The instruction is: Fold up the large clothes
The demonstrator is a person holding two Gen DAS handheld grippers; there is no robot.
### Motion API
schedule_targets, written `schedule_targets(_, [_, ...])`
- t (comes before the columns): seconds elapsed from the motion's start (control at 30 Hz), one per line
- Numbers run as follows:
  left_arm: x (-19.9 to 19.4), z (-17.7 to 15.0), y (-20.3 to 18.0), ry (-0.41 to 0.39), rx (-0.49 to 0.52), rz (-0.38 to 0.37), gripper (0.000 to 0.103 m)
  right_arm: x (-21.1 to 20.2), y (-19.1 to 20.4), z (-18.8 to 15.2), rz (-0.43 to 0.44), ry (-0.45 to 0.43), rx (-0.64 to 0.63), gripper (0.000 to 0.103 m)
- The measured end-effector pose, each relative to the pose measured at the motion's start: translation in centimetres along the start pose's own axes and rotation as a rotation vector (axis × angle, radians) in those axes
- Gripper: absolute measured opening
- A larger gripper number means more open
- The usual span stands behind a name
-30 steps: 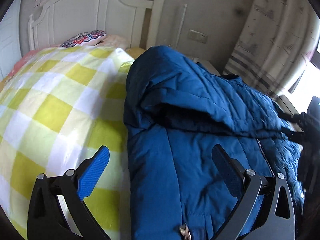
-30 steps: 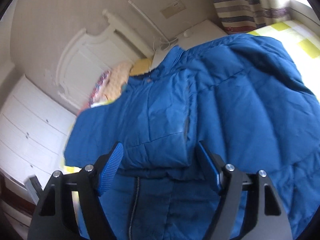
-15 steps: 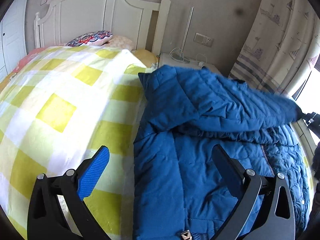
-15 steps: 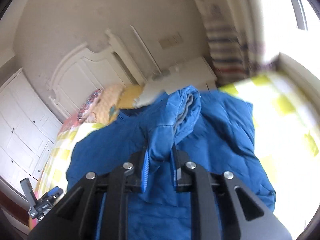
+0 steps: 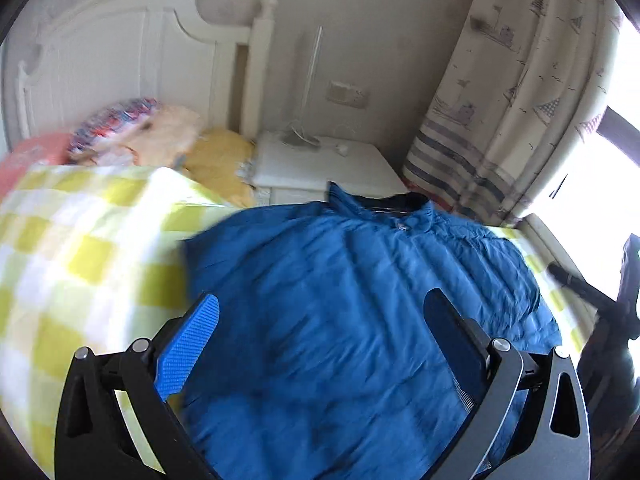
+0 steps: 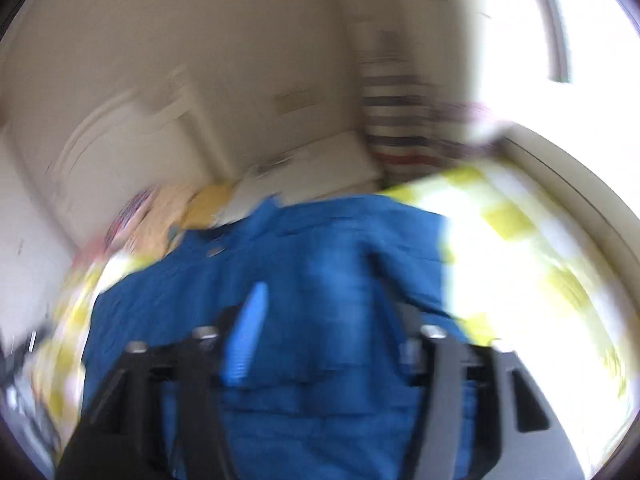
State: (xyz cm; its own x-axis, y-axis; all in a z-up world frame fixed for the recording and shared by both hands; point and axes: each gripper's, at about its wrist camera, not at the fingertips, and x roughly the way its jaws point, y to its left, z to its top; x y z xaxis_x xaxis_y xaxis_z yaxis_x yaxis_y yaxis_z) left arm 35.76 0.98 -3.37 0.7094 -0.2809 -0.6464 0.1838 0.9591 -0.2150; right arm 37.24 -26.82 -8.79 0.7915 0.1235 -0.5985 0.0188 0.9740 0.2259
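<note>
- Left gripper (image 5: 322,326): jaws stand wide apart, with nothing between the pads. The blue-ribbed left pad and the dark right pad frame the jacket below without touching it.
- Right gripper (image 6: 316,320): jaws have just been opening and now stand wide — no fabric is caught between them. The view is heavily blurred; the blue left pad shows clearly, the right finger only as a dark streak.
- Blue quilted jacket (image 5: 360,320): lies spread flat on the bed, collar (image 5: 400,208) toward the head end of the mattress, hem toward the cameras. It occupies the side of the bed nearest the window; its far edge stops short of the mattress edge, leaving a strip of cover visible.
- Yellow-and-white checked cover (image 5: 80,248): carries the jacket and extends bare toward the opposite side of the bed.
- Pillows (image 5: 152,136): a patterned one, a pale one and a yellow one sit at the head end, against the white headboard (image 5: 120,60).
- White nightstand (image 5: 320,168): stands just beside the head corner of the bed — a thin lamp stem rises from its top.
- Striped curtain (image 5: 500,120): hangs beyond the nightstand, next to the bright window.
- A dark stand (image 5: 616,320) shows at the right edge of the left wrist view; its type cannot be determined.
</note>
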Motion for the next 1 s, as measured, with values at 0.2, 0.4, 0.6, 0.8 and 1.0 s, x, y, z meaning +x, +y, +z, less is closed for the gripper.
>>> schedule_targets(0.2, [9.0,-0.3,-0.8,0.175,-0.066,0.061,0.099,6.5,3.6,-1.8,-0.129,0.157,-0.231,0.079])
schedule_targets(0.4, [9.6,-2.3,-3.3,0.169,0.147,0.105,0.099,5.9,2.2,-1.3,-0.06,0.161,-0.185,0.079])
schedule_targets(0.6, [7.6,3.2,-2.3,0.052,0.046,0.052,0.099,7.8,3.8,2.6,-0.077,0.119,-0.207,0.08])
schedule_targets(0.8, [14.4,1.6,-1.4,0.16,0.053,0.155,0.099,12.0,3.5,1.1,-0.105,0.186,-0.298,0.084])
schedule_targets(1.0, [14.3,0.6,-2.2,0.097,0.119,0.212,0.099,9.8,2.0,2.7,-0.089,0.115,-0.242,0.082])
